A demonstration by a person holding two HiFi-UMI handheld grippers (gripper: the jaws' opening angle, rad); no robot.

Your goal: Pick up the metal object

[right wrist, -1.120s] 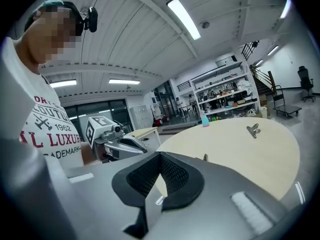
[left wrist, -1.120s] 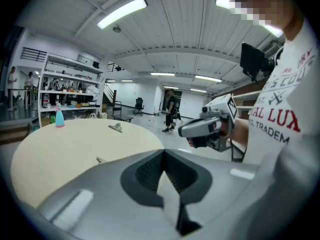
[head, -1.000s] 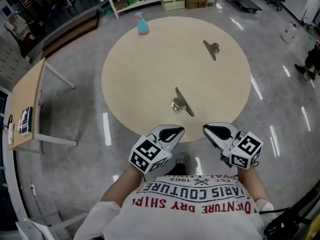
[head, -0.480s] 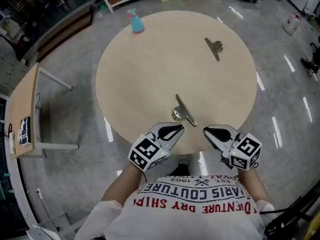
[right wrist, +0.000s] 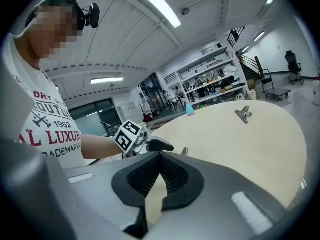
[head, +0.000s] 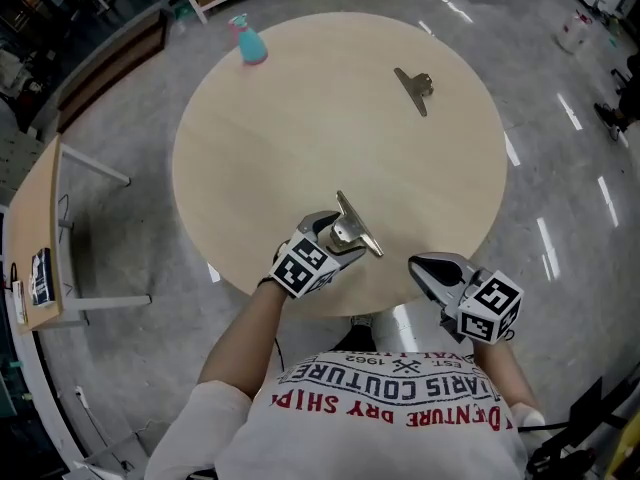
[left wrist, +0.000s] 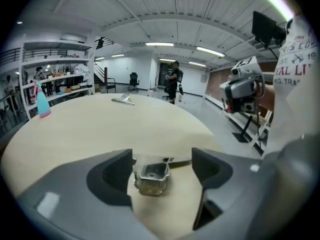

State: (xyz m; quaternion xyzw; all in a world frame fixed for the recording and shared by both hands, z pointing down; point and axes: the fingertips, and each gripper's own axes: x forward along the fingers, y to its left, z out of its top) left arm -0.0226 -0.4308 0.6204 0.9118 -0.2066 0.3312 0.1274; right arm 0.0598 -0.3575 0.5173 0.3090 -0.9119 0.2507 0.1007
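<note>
A shiny metal clip lies near the front edge of the round wooden table. My left gripper has reached over that edge. Its jaws are opening, and the clip sits between them on the tabletop, touching neither pad. A second metal clip lies at the far right of the table. My right gripper hangs just off the table's front edge, to the right of the near clip. It is shut with nothing in it, and its pads meet at the tips.
A blue spray bottle stands at the table's far left edge. A wooden side desk stands on the grey floor to the left. Shelving lines the room beyond the table, and people stand in the distance.
My left gripper has moved forward from in front of my body onto the table and now straddles the near clip with its jaws spread. The right gripper has barely moved.
</note>
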